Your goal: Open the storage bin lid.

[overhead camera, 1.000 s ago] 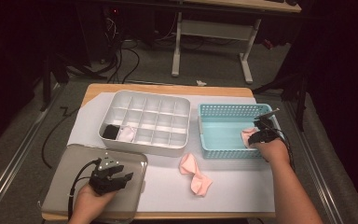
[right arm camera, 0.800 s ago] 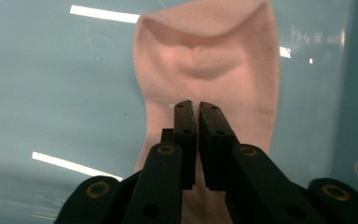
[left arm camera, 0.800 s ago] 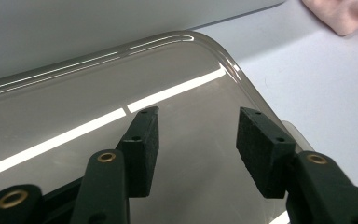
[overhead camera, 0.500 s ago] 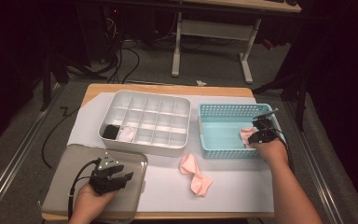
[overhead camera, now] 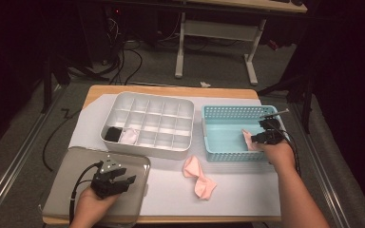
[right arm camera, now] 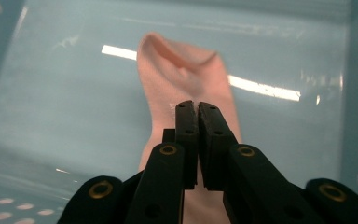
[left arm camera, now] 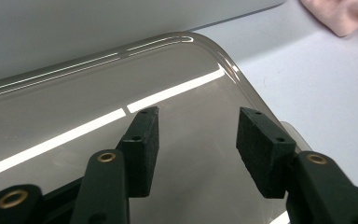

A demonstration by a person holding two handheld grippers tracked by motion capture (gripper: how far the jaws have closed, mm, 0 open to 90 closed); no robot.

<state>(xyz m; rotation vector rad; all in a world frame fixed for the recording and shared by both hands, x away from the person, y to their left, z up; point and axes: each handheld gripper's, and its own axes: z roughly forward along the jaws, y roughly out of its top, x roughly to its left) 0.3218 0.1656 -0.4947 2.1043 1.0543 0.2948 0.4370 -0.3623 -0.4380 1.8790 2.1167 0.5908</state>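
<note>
The pink sock (right arm camera: 186,88) lies in the blue basket (overhead camera: 228,114), at its right end, and the right gripper (right arm camera: 197,106) has it pinched — the jaws have just been closing, and in the right gripper view the two pads now meet on a fold of the fabric with no gap showing between them. Compared with a second ago, the gripper in the high view sits at much the same spot over the basket's right side, so the change is in the jaws rather than the place. I judge that the grasp is made and the sock is ready to be lifted out of the basket.

In the right gripper view the sock's long axis runs straight away from the jaws, its open cuff at the far end, pointing toward the basket's far wall; the near end passes under the pads and out of sight. It lies flat on the basket floor beyond the pinch, slightly creased near the cuff.

A second pink sock (overhead camera: 198,175) lies twisted on the white sheet (overhead camera: 247,190) in front of the basket, well apart from either gripper. The white divided tray (overhead camera: 147,121) to the left holds a dark item and a pale one in its near-left cells.

The left gripper (overhead camera: 111,179) hovers over the clear lid (left arm camera: 74,116) at the near-left corner — jaws standing apart, nothing between them.
</note>
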